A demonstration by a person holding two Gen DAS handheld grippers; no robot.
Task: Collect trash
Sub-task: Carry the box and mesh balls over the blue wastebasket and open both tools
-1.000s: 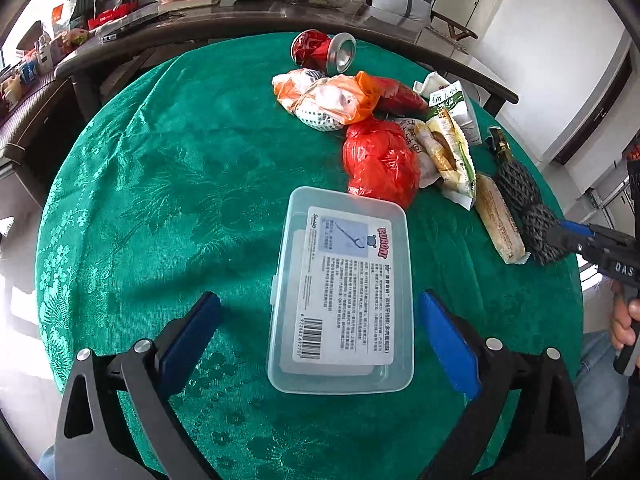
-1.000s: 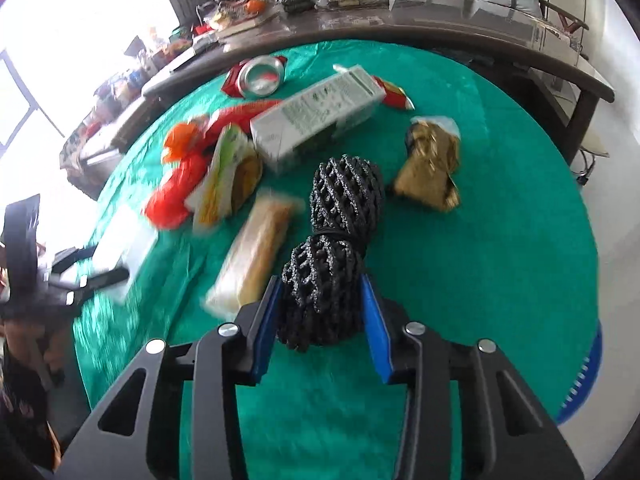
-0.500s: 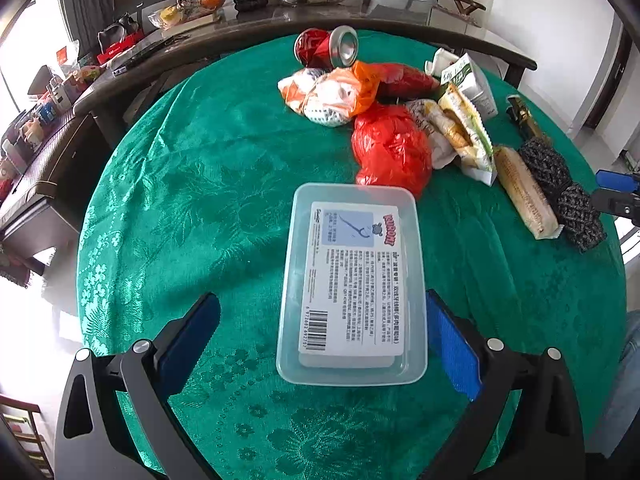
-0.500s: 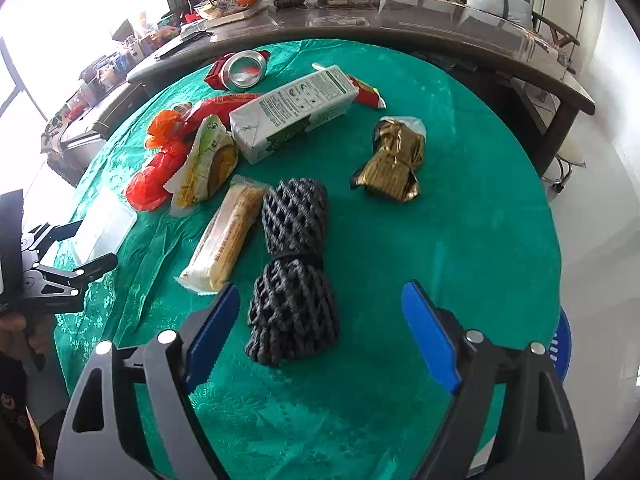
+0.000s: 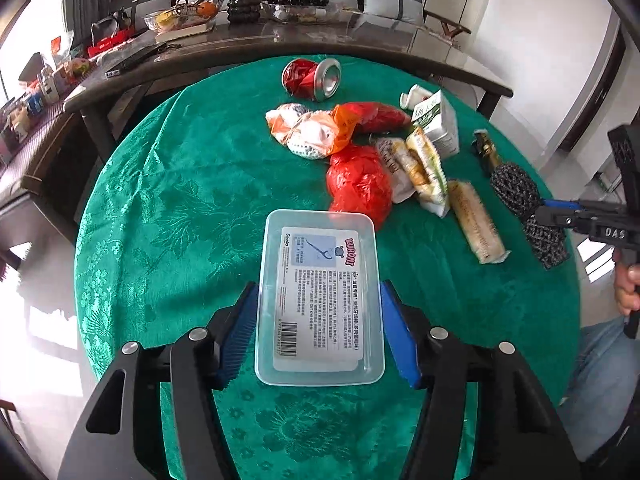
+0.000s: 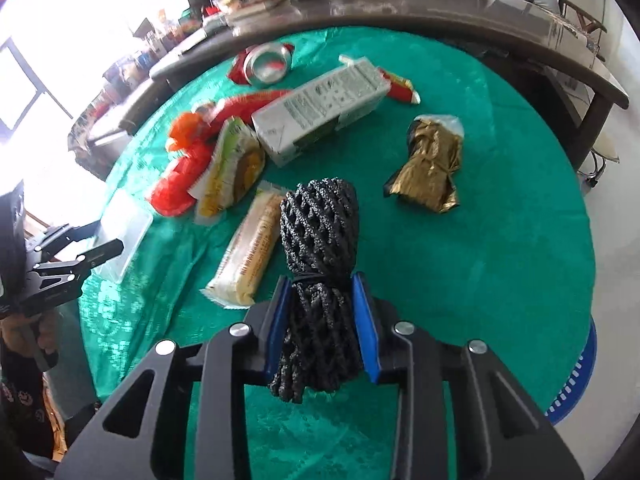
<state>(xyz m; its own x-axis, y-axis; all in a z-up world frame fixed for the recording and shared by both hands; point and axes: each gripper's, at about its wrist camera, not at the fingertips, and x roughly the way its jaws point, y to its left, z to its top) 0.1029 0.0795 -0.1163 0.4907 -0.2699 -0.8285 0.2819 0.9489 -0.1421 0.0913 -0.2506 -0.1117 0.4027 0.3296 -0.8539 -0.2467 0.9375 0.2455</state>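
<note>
Where both closing tools grip, box (image 5: 320, 300) sides and net (image 6: 320, 320) flanks hidden.

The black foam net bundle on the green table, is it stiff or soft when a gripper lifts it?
Probably soft: the black net bundle narrows where the closing right gripper presses it. Likely light, being open mesh. Its free end may droop, since only a thin band ties it.

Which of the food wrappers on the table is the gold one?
The crumpled gold foil wrapper, lying alone to the right of the black mesh bundle. The green-and-yellow snack wrapper and the long clear-wrapped bar lie on the bundle's left.
</note>
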